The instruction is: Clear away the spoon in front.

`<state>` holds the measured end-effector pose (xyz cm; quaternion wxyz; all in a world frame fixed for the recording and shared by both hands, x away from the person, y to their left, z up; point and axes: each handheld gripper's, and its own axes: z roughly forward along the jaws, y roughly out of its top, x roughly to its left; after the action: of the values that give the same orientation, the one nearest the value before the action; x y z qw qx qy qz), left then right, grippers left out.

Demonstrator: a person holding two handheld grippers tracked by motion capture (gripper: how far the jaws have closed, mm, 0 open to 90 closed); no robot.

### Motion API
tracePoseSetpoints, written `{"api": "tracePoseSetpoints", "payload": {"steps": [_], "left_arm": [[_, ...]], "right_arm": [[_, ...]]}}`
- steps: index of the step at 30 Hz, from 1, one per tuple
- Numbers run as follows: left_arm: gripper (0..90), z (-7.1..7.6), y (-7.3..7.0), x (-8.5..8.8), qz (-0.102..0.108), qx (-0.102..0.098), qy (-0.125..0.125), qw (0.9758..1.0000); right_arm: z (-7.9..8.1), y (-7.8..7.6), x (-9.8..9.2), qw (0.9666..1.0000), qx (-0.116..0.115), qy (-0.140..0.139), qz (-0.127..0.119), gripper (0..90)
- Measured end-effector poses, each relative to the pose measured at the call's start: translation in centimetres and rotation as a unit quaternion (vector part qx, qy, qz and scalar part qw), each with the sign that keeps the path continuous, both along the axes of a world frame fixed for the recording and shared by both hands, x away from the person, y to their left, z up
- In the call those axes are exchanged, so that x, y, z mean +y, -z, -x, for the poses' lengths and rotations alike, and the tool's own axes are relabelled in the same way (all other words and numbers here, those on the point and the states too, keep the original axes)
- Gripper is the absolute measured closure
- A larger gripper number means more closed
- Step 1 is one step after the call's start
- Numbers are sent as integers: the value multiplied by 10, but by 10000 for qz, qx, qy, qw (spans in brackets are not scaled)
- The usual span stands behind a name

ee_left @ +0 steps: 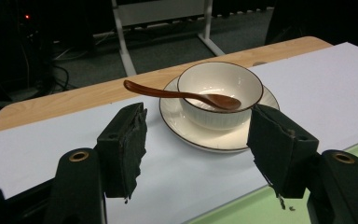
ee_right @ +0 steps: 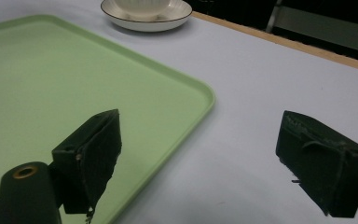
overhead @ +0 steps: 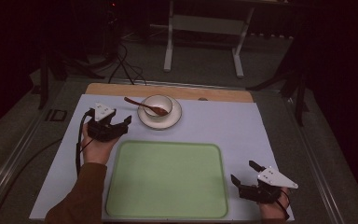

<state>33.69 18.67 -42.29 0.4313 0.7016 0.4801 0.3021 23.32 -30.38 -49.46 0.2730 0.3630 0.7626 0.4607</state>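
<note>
A white bowl (overhead: 157, 105) (ee_left: 220, 93) with a dark rim stands on a white saucer (overhead: 173, 119) (ee_left: 186, 130) (ee_right: 144, 21) at the back of the pale mat. A brown wooden spoon (overhead: 144, 106) (ee_left: 177, 94) rests across the bowl, its handle pointing left. My left gripper (overhead: 118, 119) (ee_left: 198, 149) is open, just left of the saucer, with nothing between its jaws. An empty green tray (overhead: 168, 179) (ee_right: 51, 93) lies in front. My right gripper (overhead: 245, 173) (ee_right: 205, 163) is open at the tray's right edge, near the front, holding nothing.
The pale mat (overhead: 223, 126) covers a wooden table (overhead: 214, 94) whose far edge shows behind the saucer. A white metal frame (overhead: 205, 42) stands on the dark floor beyond, with cables (overhead: 126, 65) to its left.
</note>
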Motion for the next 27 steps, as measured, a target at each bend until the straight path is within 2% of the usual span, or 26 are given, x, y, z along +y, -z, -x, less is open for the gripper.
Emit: {"api": "tracePoseSetpoints", "payload": {"steps": [4,9,14,27], "left_arm": [[373,-8,3,-5,6,42,105,9999],[373,-19,7,-10,17,83,113,9999],[370,-29,13,-13,185,86,113,9997],[367,-55,21,-24,54,165,126,9998]], "right_arm": [[0,0,0,10000,3,-1,-12,138],[0,0,-1,10000,7,12,-23,138],[0,0,0,10000,51,5,-16,138],[-1,0,0,10000,61,10,-11,138]]}}
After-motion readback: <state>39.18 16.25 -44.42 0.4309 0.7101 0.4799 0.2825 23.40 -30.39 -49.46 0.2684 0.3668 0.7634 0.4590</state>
